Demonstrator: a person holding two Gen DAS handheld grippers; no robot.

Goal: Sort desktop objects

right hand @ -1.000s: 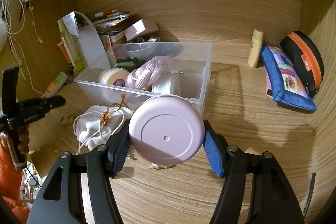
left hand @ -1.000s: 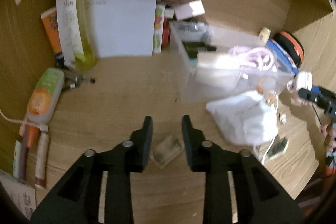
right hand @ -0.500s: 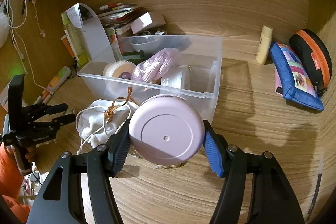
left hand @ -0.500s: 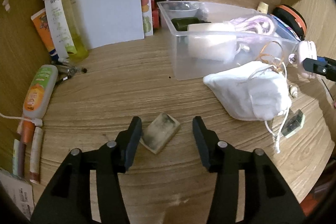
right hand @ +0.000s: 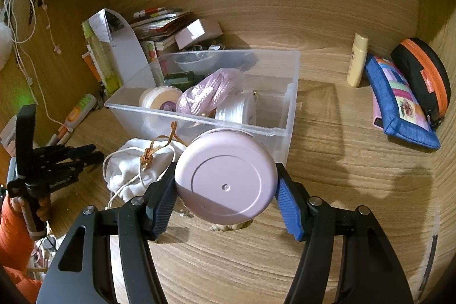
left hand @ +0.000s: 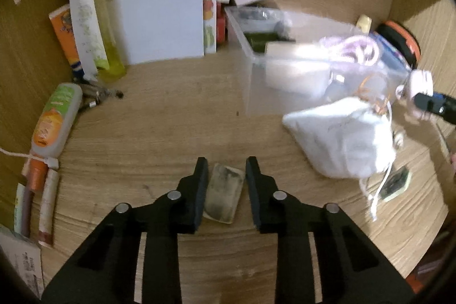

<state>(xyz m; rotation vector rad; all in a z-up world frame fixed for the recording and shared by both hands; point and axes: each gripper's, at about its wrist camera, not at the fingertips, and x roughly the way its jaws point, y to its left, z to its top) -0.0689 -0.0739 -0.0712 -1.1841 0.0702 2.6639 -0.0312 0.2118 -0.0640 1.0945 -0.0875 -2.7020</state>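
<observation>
Pickup underway: left gripper [left hand: 223, 184] jaws are closing around a small flat packet [left hand: 224, 193] on the tabletop [left hand: 176, 133]; a pink round container [right hand: 225, 180] is clamped in the right gripper [right hand: 226, 191], awaiting the clear bin [right hand: 287, 104].

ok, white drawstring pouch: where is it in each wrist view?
Left wrist: white drawstring pouch at right of centre, on the desk in front of the clear bin's near wall.
Right wrist: white drawstring pouch at lower left, just left of the pink round case held in the right gripper.
Shared landmark: the clear bin, directly behind the pouch in both.
</observation>
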